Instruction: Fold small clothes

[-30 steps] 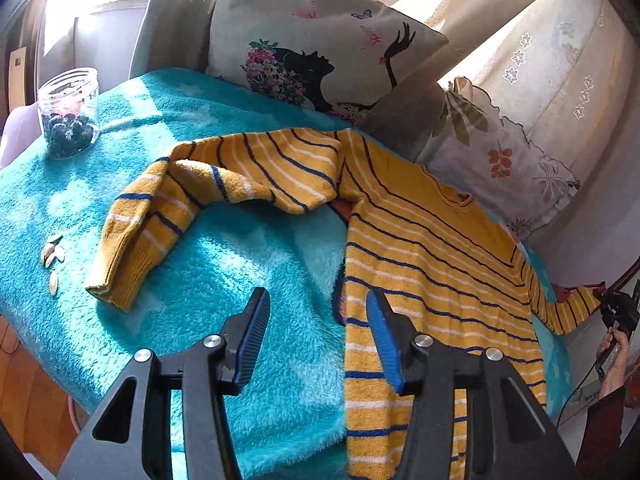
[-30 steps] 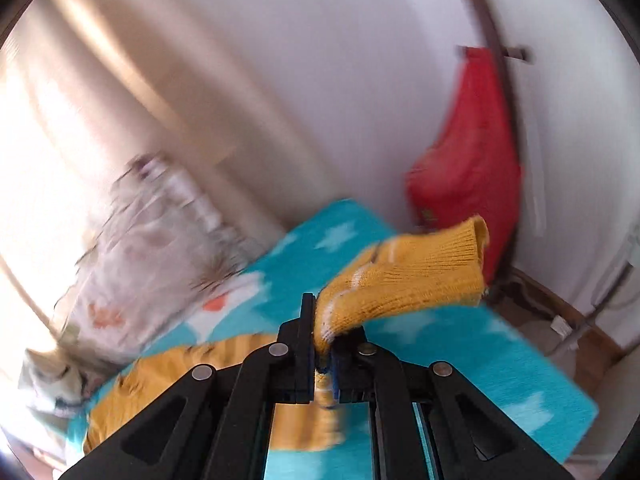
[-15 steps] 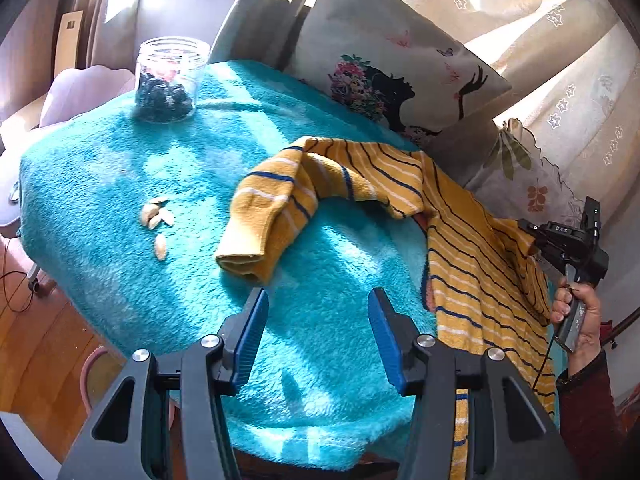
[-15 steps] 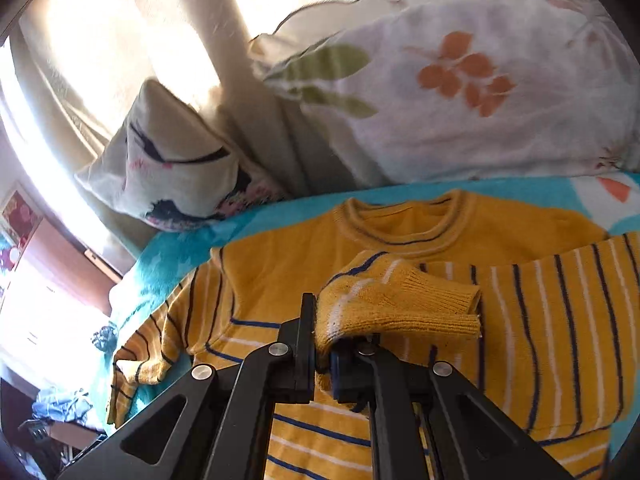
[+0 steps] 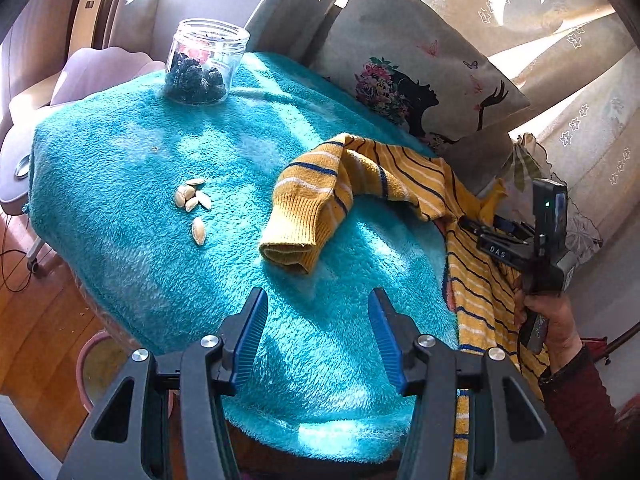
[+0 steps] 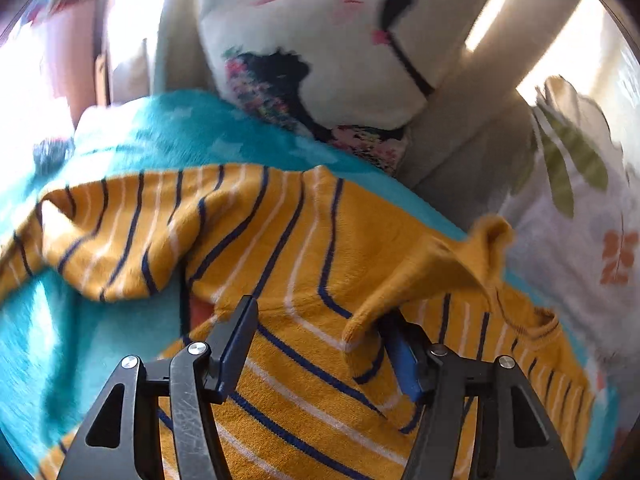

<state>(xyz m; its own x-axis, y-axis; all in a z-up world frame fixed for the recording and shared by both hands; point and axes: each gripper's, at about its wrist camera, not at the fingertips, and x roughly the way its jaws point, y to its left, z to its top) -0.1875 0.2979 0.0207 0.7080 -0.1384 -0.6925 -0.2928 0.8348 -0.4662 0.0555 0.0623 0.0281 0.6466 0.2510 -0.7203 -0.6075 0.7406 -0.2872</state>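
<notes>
Left wrist view, upper left of frame: a clear jar (image 5: 202,68) of dark contents near the far edge of the turquoise blanket (image 5: 120,184), well apart from the work. Left of centre, a few pale seeds (image 5: 193,204), loose on the pile. Centre: the striped yellow sweater (image 5: 320,204), one sleeve bent over itself with the cuff facing the camera, probably next to be folded in. Bottom centre: left gripper (image 5: 318,338) spread wide, hovering over bare blanket just short of that cuff, seemingly lined up for a grab. Far right: right hand (image 5: 550,320) on its tool over the sweater body.

Right wrist view, centre: sweater body (image 6: 288,280) flat across the frame. Bottom centre: right gripper (image 6: 320,344) spread open, the other cuff (image 6: 372,328) draped against the right-side finger and lying across the chest, apparently laid inward as a fold. Upper right: printed cushions (image 6: 320,40) behind.
</notes>
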